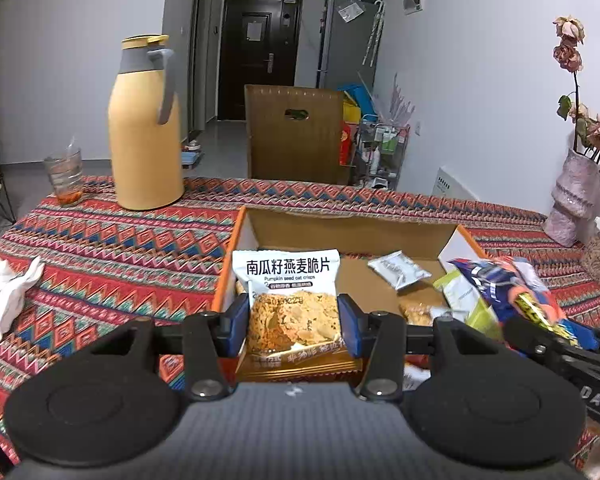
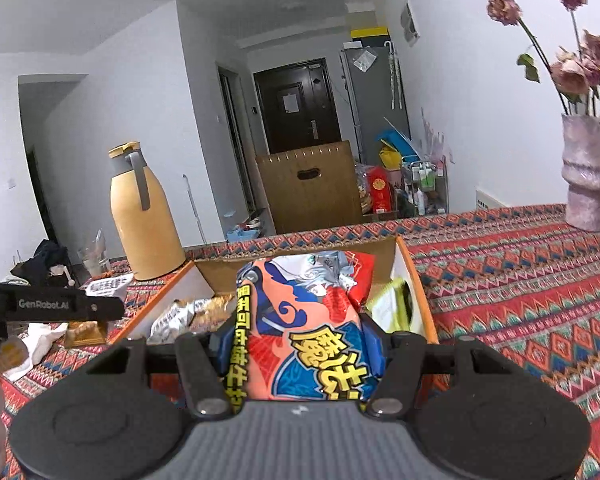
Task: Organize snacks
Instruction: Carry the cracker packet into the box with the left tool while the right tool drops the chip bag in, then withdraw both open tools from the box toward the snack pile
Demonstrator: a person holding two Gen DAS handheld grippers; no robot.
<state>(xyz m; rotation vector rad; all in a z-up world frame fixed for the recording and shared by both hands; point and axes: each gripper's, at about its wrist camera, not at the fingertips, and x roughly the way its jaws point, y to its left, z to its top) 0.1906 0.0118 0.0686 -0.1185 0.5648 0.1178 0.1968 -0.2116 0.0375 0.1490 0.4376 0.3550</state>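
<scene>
Two packets held, left gripper (image 1: 294, 320) clamping "Pumpkin seed oat crisps" packet (image 1: 288, 296), right gripper (image 2: 300, 350) clamping orange-blue snack bag (image 2: 304, 320)

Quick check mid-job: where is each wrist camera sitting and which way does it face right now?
Left wrist: behind the left gripper, facing the cardboard box and far door; it clamps the oat crisps packet; right gripper at the edge.
Right wrist: behind the right gripper, same direction; it clamps the orange-blue snack bag.
Shared: box, yellow jug, patterned tablecloth.
</scene>
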